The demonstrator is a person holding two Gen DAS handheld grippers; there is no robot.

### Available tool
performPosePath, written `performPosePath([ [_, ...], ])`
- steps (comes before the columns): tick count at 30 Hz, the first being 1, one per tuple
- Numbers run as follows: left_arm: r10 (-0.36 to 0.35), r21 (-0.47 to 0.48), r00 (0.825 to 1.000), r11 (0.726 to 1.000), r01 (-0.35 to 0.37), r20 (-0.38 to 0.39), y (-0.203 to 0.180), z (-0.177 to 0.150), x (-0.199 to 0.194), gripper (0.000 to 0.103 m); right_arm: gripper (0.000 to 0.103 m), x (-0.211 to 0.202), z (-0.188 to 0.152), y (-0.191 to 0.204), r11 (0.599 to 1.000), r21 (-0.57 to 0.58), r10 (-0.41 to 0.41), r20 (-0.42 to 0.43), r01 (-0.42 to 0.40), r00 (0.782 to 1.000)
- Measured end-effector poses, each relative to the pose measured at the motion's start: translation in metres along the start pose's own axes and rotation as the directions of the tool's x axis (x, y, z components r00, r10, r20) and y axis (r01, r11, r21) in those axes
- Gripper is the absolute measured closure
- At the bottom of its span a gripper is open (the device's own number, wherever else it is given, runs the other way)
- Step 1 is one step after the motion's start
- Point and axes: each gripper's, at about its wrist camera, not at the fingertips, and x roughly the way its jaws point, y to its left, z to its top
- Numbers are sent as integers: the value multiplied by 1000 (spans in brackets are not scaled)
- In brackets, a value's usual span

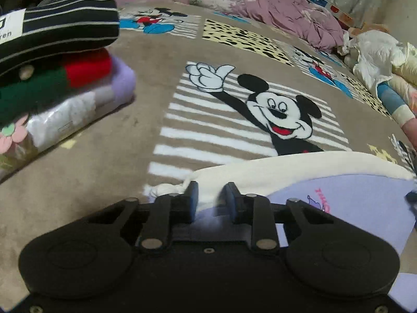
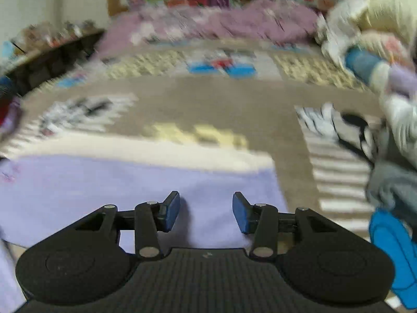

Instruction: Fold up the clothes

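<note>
Soft, even indoor light; right wrist view motion-blurred, both fisheye-bent at edges.

Motion blurred my right-wrist view: the blanket's cartoon panels (image 2: 221, 65) smeared past reading. My left gripper (image 1: 209, 199) hid the lavender garment's (image 1: 351, 203) near edge; the frame cut its right side.
</note>
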Motion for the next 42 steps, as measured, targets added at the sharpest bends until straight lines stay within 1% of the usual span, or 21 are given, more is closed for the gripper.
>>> performPosePath([
  [2, -24, -37, 1000, 999, 24, 2, 5, 0, -4, 77, 57, 5, -9, -7, 1000, 11, 16, -11, -16, 1000],
  [4, -54, -68, 998, 996, 55, 13, 6, 4, -16, 75, 57, -1, -6, -3, 1000, 0, 11, -21, -11, 1000],
  [7, -91, -94, 994, 991, 96, 55, 10, 6, -39, 64, 57, -13, 1, 3, 1000, -2, 16, -17, -16, 1000],
  [9, -78, -86, 994, 993, 84, 70, 11, 7, -48, 64, 56, -14, 8, 7, 1000, -27, 10, -7, -10, 1000],
  [11, -78, -78, 995, 994, 83, 57, 12, 5, -46, 64, 55, -13, 14, 11, 999, -52, 4, 4, -4, 1000],
  [13, -84, -70, 996, 994, 86, 35, 11, 3, -40, 64, 55, -5, 19, 9, 999, -21, 24, 4, -24, 1000],
  [15, -48, -27, 999, 998, 48, 4, 5, 0, -31, 64, 55, 12, 21, 7, 1000, -14, 7, -29, -7, 1000],
  [16, -20, 11, 1000, 1000, 20, -3, 0, -2, -28, 64, 52, 22, 19, 7, 1000, -10, 1, -75, -2, 997],
  [17, 2, 38, 1000, 999, -2, 0, -6, -2, -29, 64, 51, 30, 16, 6, 1000, -11, 2, -91, -3, 996],
  [19, 33, 95, 999, 995, -36, 31, -18, -3, -39, 64, 51, 18, 18, 14, 1000, -18, 5, -64, -7, 998],
  [22, 75, 230, 994, 969, -92, 80, -44, -15, -55, 64, 51, 0, 21, 25, 1000, -27, 11, -21, -11, 1000],
  [26, 26, 353, 997, 934, -50, 72, -80, -44, -63, 64, 52, -37, 14, 77, 987, -135, 93, 40, -87, 995],
  [28, 15, 399, 998, 916, -35, 54, -95, -58, -60, 64, 57, -50, 7, 117, 961, -226, 170, 34, -158, 985],
  [30, 34, 429, 999, 903, -35, 11, -103, -67, -44, 64, 58, -54, -2, 155, 927, -308, 233, 19, -215, 972],
  [31, 50, 437, 999, 899, -38, -16, -103, -72, -35, 62, 58, -52, -8, 171, 912, -331, 260, 2, -245, 966],
  [33, 46, 421, 999, 906, -32, -23, -99, -72, -34, 62, 61, -44, -18, 195, 888, -356, 293, -48, -290, 955],
  [35, 20, 414, 1000, 910, -22, 9, -100, -64, -46, 62, 63, -33, -29, 211, 876, -374, 289, -99, -305, 952],
  [37, -13, 394, 999, 919, -6, 46, -99, -60, -52, 62, 64, -31, -37, 213, 878, -363, 297, -98, -312, 950],
  [39, -21, 385, 1000, 923, 15, 12, -97, -63, -39, 62, 64, -34, -38, 210, 886, -345, 300, -86, -311, 950],
  [40, -3, 392, 1000, 920, 8, -13, -98, -66, -31, 62, 65, -33, -39, 210, 888, -349, 287, -85, -299, 954],
  [42, 14, 408, 1000, 913, -4, -22, -99, -71, -25, 61, 65, -33, -42, 210, 889, -366, 263, -82, -275, 961],
])
